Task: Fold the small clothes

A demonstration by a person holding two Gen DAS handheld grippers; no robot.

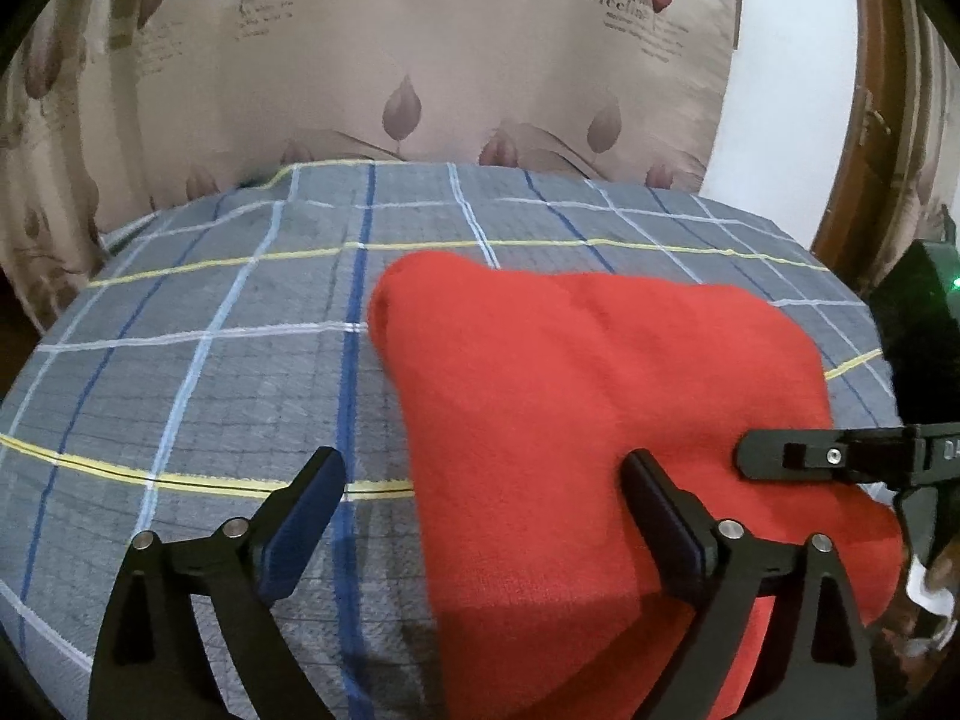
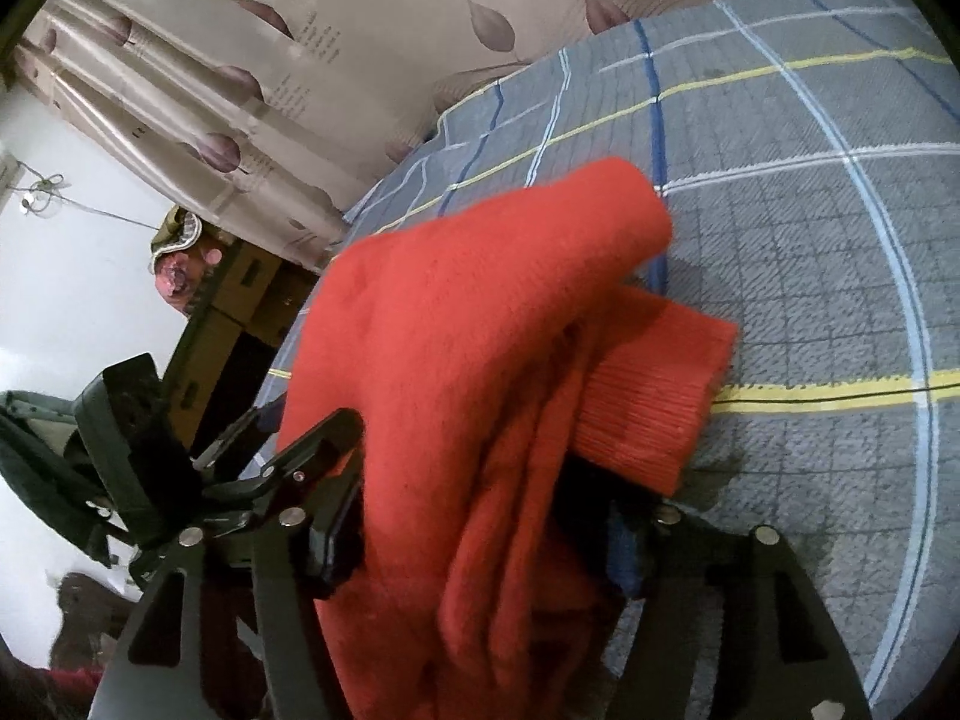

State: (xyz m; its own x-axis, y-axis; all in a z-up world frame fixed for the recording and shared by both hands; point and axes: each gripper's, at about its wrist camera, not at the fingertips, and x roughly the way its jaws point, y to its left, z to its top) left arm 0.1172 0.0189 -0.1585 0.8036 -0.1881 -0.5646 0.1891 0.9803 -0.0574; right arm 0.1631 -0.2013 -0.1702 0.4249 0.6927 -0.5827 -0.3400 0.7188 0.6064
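A red knit garment [image 1: 588, 408] lies folded on the bed with the grey checked cover [image 1: 210, 372]. My left gripper [image 1: 486, 480] is open above it; its right finger [image 1: 660, 516] rests over the red cloth and its left finger [image 1: 306, 510] is over the cover. In the right wrist view the garment [image 2: 468, 360] bunches between my right gripper's fingers [image 2: 480, 480], with a ribbed cuff [image 2: 654, 396] sticking out to the right. The right gripper grips the thick cloth, raised off the cover. Its finger [image 1: 798, 456] shows in the left wrist view on the garment's right edge.
A beige curtain with leaf prints [image 1: 420, 60] hangs behind the bed. A wooden door frame [image 1: 870, 120] stands at the right. Cardboard boxes [image 2: 240, 294] sit beyond the bed's edge in the right wrist view. The left half of the cover [image 1: 180, 420] is bare.
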